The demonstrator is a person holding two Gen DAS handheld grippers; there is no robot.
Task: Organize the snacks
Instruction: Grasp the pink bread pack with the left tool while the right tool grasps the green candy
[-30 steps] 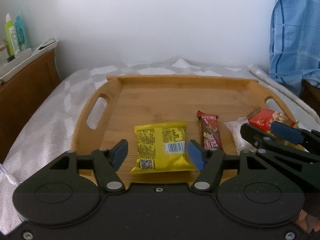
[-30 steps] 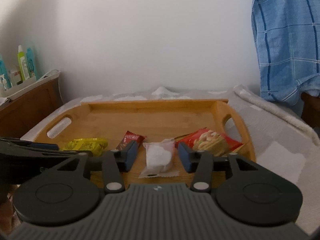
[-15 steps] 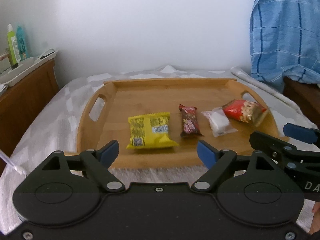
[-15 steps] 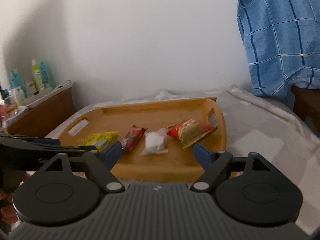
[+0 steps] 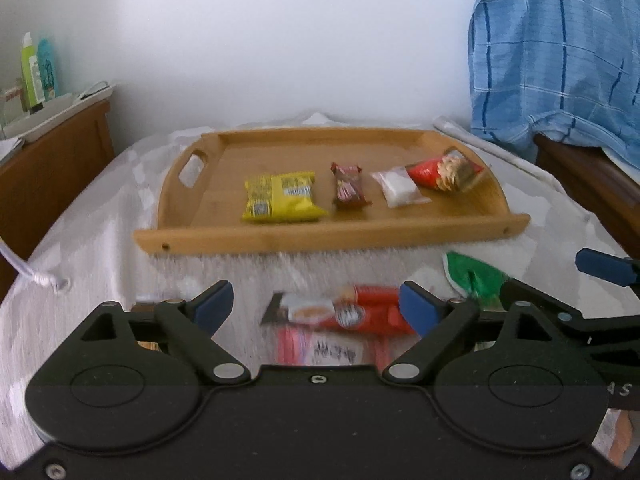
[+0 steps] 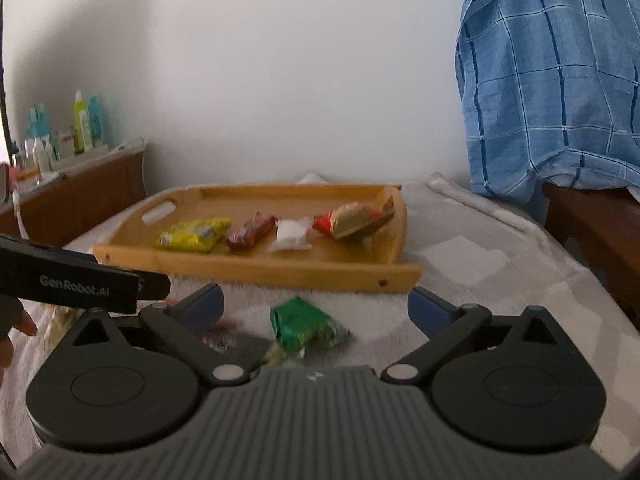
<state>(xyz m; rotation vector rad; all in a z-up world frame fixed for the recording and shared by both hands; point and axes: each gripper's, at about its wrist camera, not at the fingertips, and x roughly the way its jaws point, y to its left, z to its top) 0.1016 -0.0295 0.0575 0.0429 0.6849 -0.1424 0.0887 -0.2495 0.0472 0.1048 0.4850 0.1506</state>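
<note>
A wooden tray [image 5: 280, 236] [image 6: 280, 268] lies on the bed and holds a yellow packet [image 5: 280, 198] [image 6: 194, 234], a brown bar [image 5: 348, 190] [image 6: 250, 232], a white sachet [image 5: 398, 188] [image 6: 292, 232] and a red peanut pack [image 5: 442, 170] [image 6: 352, 220] in a row. My left gripper [image 5: 316, 304] hangs in front of the tray, its jaws opening, above red wrappers [image 5: 352, 314] with nothing pressed between the pads. My right gripper [image 6: 316, 304] also has its jaws opening wide over a green packet [image 6: 302, 326] [image 5: 474, 276], which the pads do not touch.
A grey and white bedspread [image 5: 100, 248] covers the bed. A wooden cabinet [image 5: 48, 168] with bottles [image 5: 38, 68] stands at the left. A blue checked cloth [image 5: 560, 60] hangs at the right above dark wooden furniture [image 6: 592, 224]. A hand [image 6: 12, 328] shows at the left edge.
Both grippers have pulled back from the tray and their jaws have spread wider. The yellow packet and the white sachet stay on the tray. Loose packets on the bedspread have come into view.
</note>
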